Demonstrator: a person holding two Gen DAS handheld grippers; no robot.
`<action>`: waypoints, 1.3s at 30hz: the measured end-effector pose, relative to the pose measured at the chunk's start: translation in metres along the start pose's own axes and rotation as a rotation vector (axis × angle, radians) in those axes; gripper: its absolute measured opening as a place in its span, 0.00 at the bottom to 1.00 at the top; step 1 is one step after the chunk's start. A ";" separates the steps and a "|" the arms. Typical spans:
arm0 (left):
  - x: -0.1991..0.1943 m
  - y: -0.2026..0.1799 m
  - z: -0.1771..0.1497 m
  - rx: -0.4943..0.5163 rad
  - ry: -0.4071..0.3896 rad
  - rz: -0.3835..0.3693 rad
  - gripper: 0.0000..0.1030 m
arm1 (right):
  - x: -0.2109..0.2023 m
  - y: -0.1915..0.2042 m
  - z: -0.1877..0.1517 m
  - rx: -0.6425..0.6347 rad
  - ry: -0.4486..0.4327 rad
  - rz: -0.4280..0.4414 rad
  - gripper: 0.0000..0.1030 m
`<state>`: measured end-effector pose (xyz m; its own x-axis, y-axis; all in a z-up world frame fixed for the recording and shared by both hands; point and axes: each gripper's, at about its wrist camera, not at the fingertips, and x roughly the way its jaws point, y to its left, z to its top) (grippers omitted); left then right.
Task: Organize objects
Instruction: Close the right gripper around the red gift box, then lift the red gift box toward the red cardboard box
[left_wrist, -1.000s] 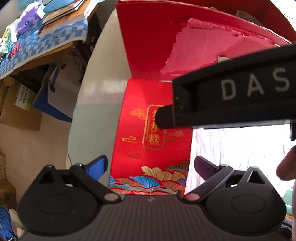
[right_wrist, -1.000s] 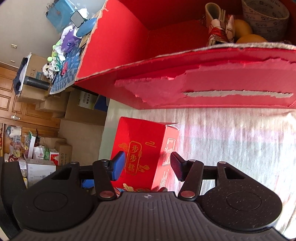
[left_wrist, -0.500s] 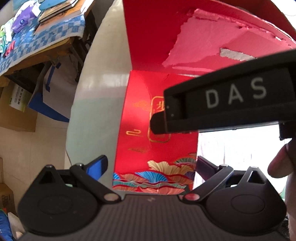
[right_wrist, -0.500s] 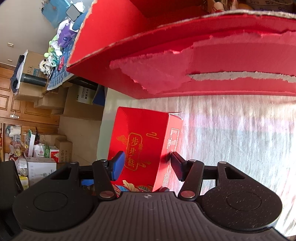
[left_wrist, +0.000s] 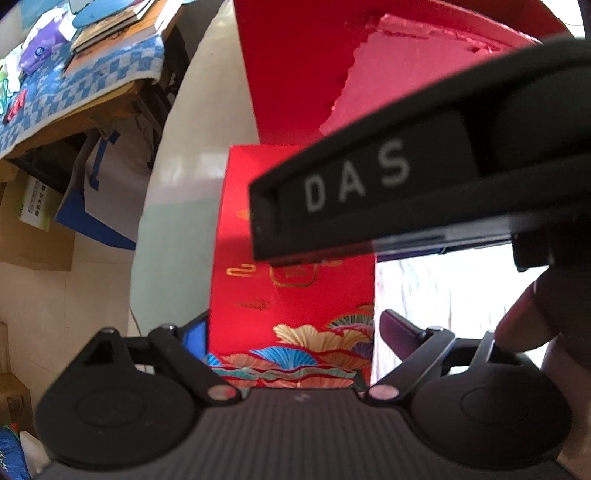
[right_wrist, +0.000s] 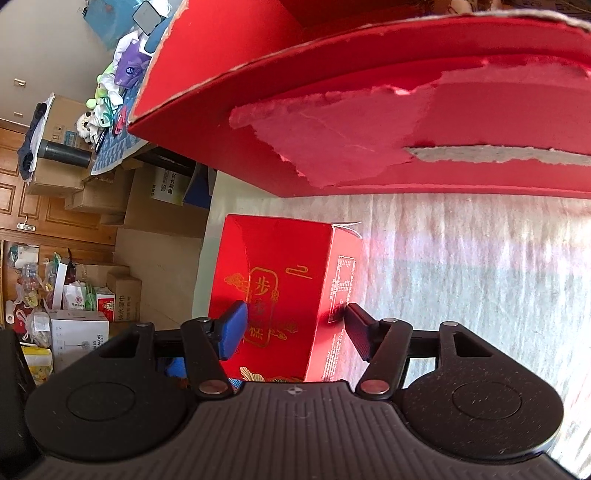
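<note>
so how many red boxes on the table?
2. The small gold-printed red box stands at the table's left edge, between the right gripper's fingers. The large open red box, paper torn off its side, sits behind it. Others may be out of view.

Right tongs (right_wrist: 291, 328) opening astride small red box (right_wrist: 280, 280), torn red carton (right_wrist: 369, 110) behind

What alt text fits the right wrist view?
The right tongs, opening, straddle a small red cardboard box with gold lettering on a pale cloth-covered table. Behind it stands a large red carton with torn facing.
</note>
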<state>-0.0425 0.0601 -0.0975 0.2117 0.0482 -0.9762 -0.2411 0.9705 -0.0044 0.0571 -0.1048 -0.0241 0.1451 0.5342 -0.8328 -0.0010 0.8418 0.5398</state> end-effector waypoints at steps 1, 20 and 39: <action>0.001 0.000 0.000 -0.001 0.002 -0.001 0.89 | 0.000 0.000 0.000 0.003 -0.001 0.001 0.62; 0.003 -0.032 0.007 0.082 -0.009 -0.044 0.83 | -0.016 -0.018 -0.001 0.014 -0.009 -0.029 0.61; 0.008 -0.062 0.015 0.179 -0.066 -0.008 0.85 | -0.028 -0.042 -0.002 0.066 -0.088 -0.017 0.63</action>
<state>-0.0117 0.0038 -0.1023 0.2764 0.0501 -0.9597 -0.0684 0.9971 0.0324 0.0511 -0.1548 -0.0241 0.2313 0.5089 -0.8292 0.0670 0.8419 0.5354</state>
